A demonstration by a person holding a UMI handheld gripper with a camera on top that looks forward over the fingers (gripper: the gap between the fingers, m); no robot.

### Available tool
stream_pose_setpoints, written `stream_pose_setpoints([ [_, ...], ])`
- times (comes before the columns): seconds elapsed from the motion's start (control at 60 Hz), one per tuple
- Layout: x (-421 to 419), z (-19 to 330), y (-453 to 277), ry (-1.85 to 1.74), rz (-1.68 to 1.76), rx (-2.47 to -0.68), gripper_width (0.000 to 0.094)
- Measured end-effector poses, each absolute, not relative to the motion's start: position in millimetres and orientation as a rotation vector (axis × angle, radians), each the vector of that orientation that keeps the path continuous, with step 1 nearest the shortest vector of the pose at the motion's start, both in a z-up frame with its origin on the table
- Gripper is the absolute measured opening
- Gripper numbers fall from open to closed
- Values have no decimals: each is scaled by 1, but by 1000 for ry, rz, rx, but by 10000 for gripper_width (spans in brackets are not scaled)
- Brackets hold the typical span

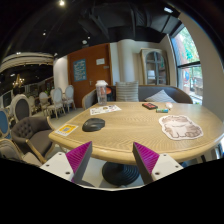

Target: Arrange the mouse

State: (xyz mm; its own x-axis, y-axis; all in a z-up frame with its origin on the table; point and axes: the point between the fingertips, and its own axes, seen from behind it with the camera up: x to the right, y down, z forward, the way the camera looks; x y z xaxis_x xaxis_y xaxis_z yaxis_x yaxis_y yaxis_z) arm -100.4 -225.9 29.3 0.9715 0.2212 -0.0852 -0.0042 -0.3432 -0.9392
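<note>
A dark mouse [94, 125] lies on a round wooden table [130, 128], on its left part, beyond my fingers. My gripper [112, 160] is open and empty, its two magenta pads [79, 157] wide apart below the table's near edge. Between the fingers I see the floor and the table's dark round base [118, 173].
On the table lie a printed mat [181, 126] at the right, a paper [104, 109] at the back, a yellow card [65, 129] at the left, a green item [162, 110] and a dark red box [149, 105]. Cushioned chairs [30, 135] stand at the left.
</note>
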Motion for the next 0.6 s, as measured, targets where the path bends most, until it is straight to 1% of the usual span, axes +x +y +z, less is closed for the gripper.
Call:
stream_pose_setpoints([
  [0.067,-107,25,-225,-175,243,-1930,845],
  [0.1,-103,24,-214,-201,262,-1942,844],
  [0.183,-133,14,-209,-266,310,-1973,846],
  [0.25,-162,6,-191,-290,343,-1990,847],
  [0.367,-206,10,-154,-318,363,-1996,846],
  [0.467,-220,6,-113,-311,308,-2019,841],
  [0.6,-236,-7,-80,-270,297,-2117,844],
])
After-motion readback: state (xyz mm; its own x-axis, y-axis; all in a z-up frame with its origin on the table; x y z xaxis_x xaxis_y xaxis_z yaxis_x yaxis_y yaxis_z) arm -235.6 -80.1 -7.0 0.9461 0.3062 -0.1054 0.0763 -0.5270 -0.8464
